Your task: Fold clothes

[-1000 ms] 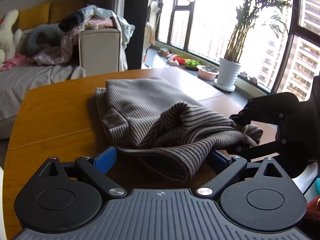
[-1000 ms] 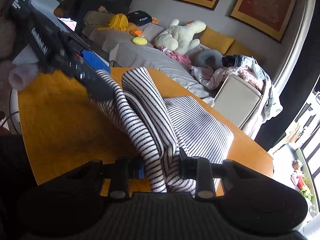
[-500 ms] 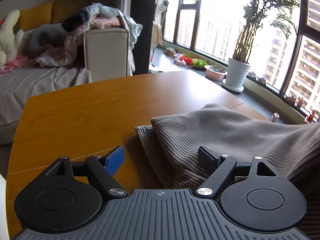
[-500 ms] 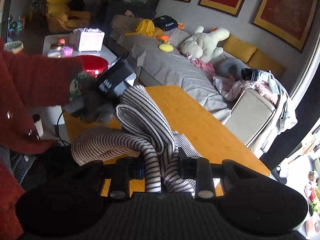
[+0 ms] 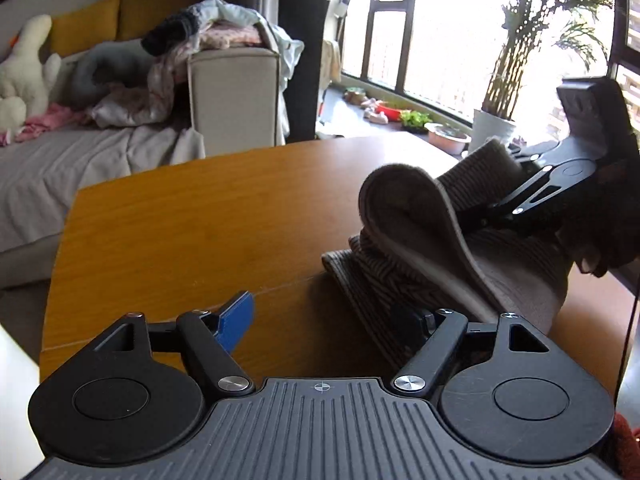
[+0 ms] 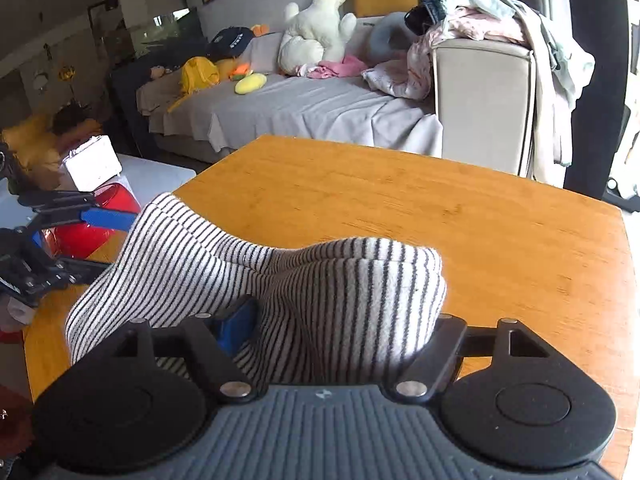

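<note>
While the right gripper has its jaws opening around a bunched fold of the grey-and-white striped knit garment, the cloth sits between the fingers, no longer pinched. Garment lies heaped at the near edge of the orange wooden table. Left gripper: jaws wide, nothing held between them; its right finger rests against the garment's edge.

Risks, as judged:
- Released fold stands in a raised loop; it may spring back and undo the fold.
- Knit could snag on a withdrawing finger and drag.
- Bundle near table edge could slide off.
</note>
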Tool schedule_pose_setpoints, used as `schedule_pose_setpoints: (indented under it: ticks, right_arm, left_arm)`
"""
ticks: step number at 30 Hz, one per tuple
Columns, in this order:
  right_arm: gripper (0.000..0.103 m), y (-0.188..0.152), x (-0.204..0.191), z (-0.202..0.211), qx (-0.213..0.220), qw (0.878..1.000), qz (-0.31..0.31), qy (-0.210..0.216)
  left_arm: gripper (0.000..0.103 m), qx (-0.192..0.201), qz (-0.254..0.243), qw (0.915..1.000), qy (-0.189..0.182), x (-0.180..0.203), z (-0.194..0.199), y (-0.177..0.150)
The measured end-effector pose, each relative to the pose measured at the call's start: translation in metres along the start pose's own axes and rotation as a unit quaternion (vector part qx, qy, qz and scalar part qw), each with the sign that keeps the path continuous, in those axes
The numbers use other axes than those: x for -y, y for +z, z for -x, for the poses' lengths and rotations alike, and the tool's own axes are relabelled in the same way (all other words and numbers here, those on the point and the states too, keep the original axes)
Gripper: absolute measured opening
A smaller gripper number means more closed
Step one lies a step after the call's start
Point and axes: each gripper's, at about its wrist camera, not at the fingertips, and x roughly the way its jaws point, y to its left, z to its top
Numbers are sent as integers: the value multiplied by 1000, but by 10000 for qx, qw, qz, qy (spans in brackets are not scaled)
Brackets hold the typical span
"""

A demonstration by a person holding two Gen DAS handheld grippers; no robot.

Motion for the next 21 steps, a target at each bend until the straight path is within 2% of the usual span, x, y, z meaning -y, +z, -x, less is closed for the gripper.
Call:
schedule_pose_setpoints:
  ticks: [4,7,8,10,11,13,14,15,19,21]
  right_arm:
    - [80,-3,-8,18,222,9991,192,-321]
    - [82,-1,-16,30,425,9944,539,-808]
    - [77,-2,-18,33,468,9916,647,-1023]
    - [61,-3,-23,39,553,9841,860,-1450]
    - [56,-8,-22,37,451,9812,888,-1652]
    - [56,-19,-20,29,247,9755,932,-1977]
    - [56,-25,-18,24,174,9757,841,-2017]
    - [56,-27,-15,24,211,9768,719,-2008]
    - [56,-31,-4,22,369,9795,228,-1966]
    - [56,-33,-7,26,433,9786,267,-1995]
  left_arm:
    - [83,668,-109,9973,-272,13,28,26]
    - [80,954,-301,9915,-829,36,32,37]
    - [79,955,-417,9898,-975,45,29,39]
    - [78,805,-744,9882,-1065,63,13,38]
    - [75,701,-872,9879,-1071,70,3,38]
    - [70,365,-979,9902,-922,74,-25,35]
    - [63,195,-965,9916,-841,71,-41,35]
    - [62,125,-917,9922,-832,68,-50,34]
    - [62,-83,-808,9938,-764,60,-74,34]
    - [63,-113,-843,9939,-707,61,-74,35]
